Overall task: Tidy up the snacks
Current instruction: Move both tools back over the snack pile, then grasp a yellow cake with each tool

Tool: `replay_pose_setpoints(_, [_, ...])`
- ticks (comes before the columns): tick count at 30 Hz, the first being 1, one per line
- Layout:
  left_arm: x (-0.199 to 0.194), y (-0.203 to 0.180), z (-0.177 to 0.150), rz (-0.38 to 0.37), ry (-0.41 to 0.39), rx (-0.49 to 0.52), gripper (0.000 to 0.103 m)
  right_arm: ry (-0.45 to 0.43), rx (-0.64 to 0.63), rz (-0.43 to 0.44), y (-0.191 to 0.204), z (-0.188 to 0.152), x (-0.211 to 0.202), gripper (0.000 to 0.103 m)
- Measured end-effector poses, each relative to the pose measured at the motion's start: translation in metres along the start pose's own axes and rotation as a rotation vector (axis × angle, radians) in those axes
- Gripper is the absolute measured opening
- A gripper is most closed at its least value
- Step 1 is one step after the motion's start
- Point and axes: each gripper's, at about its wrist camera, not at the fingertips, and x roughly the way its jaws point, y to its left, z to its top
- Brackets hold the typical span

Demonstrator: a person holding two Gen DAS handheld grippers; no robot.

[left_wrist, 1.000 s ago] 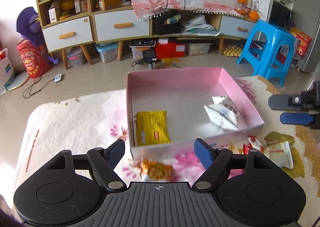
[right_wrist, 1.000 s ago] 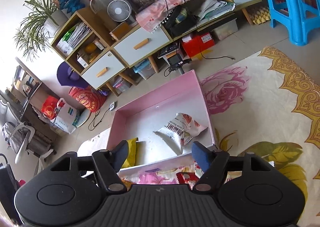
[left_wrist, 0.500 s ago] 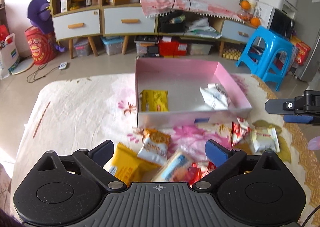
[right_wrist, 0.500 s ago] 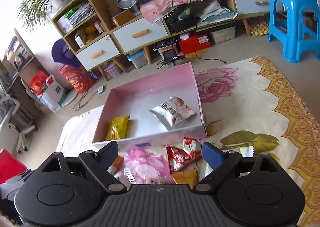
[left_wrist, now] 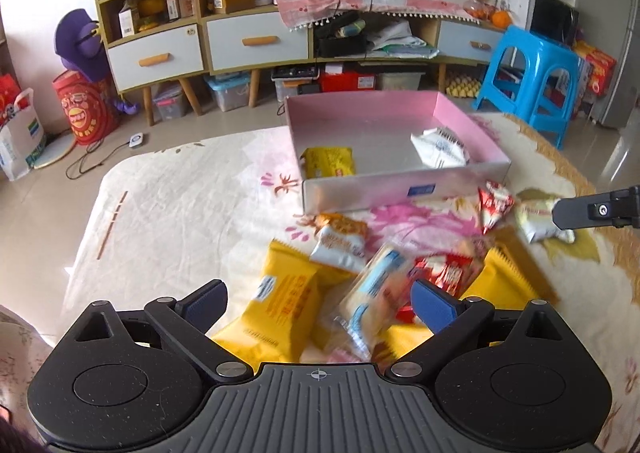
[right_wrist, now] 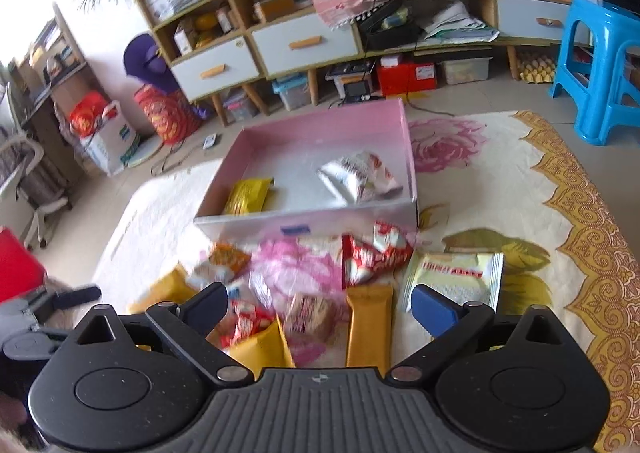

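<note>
A pink box (left_wrist: 472,121) (right_wrist: 408,141) stands on the flowered cloth and holds a yellow packet (left_wrist: 328,163) (right_wrist: 248,195) and a white packet (left_wrist: 440,147) (right_wrist: 356,175). Several loose snack packets lie in front of it: a yellow bag (left_wrist: 280,301), a clear blue-white pack (left_wrist: 372,293), red packets (right_wrist: 372,253), a pale green packet (right_wrist: 456,281) and an orange bar (right_wrist: 368,325). My left gripper (left_wrist: 320,303) is open above the yellow bag and clear pack. My right gripper (right_wrist: 320,305) is open above the pile; it also shows in the left wrist view (left_wrist: 596,209).
The cloth-covered table (left_wrist: 180,205) ends at its left and far edges. Beyond it stand a sideboard with drawers (left_wrist: 256,41), a blue stool (left_wrist: 532,73) and a red bag (left_wrist: 80,109) on the floor. The other hand-held gripper (right_wrist: 44,313) shows at the left in the right wrist view.
Both grippers have pulled back from the pink box and toward me, bringing the pile of loose packets into view beneath them. Both stay open and empty.
</note>
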Motion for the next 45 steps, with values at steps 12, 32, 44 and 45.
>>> replay_pose_setpoints(12, [0.017, 0.031, -0.029, -0.033, -0.013, 0.063, 0.099, 0.117, -0.06, 0.068, 0.015, -0.036, 0.018, 0.092])
replay_pose_setpoints(32, [0.061, 0.046, -0.035, -0.126, 0.025, 0.003, 0.093, 0.151, -0.127, 0.165, 0.041, -0.056, 0.045, 0.075])
replay_pose_setpoints(44, [0.056, 0.044, -0.03, -0.146, 0.046, -0.012, 0.044, 0.128, -0.095, 0.198, 0.043, -0.048, 0.037, 0.035])
replay_pose_setpoints(45, [0.055, 0.042, -0.029, -0.146, 0.047, -0.013, 0.043, 0.124, -0.089, 0.204, 0.043, -0.047, 0.036, 0.033])
